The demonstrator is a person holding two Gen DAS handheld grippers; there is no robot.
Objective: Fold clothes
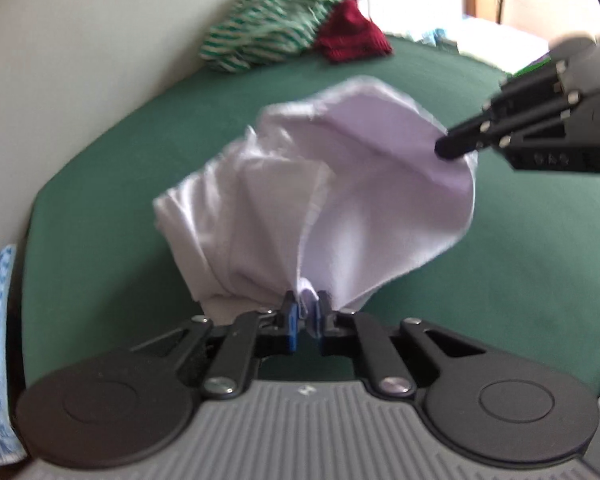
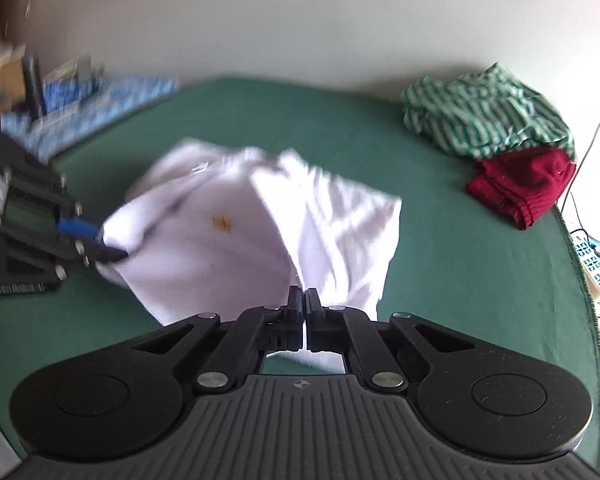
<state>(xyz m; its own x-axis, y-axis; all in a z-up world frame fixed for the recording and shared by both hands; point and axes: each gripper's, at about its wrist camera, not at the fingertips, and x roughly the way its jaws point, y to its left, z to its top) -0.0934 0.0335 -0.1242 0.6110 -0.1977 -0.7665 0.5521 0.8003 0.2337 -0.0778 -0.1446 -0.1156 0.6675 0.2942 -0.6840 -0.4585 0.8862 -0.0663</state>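
Over on the left, the left gripper (image 1: 307, 312) is pinched tight on a bunched edge of the white garment (image 1: 332, 184), a tuft of cloth poking up between its blue pads (image 1: 291, 320), so that side is held; moving across, the garment itself hangs crumpled and slack between the two tools, lifted off the green table cover (image 1: 520, 264), folds collapsed on themselves and a small yellow mark (image 2: 221, 222) showing on the front; and on the right, the right gripper (image 2: 304, 300) is clamped closed on another bit of the same cloth, jaws nearly meeting with fabric spilling out ahead of them. Both ends caught, then, and now it looks like the spreading step: I'd say the hands want to draw apart evenly until the held edge goes taut, then lower the garment flat onto the bare green in front, keeping clear of the striped green shirt (image 2: 488, 116) and the dark red knit (image 2: 524, 188) heaped at the far corner. The risk, to my eye, is that a bunched pinch holds several layers, so the cloth may open twisted rather than square
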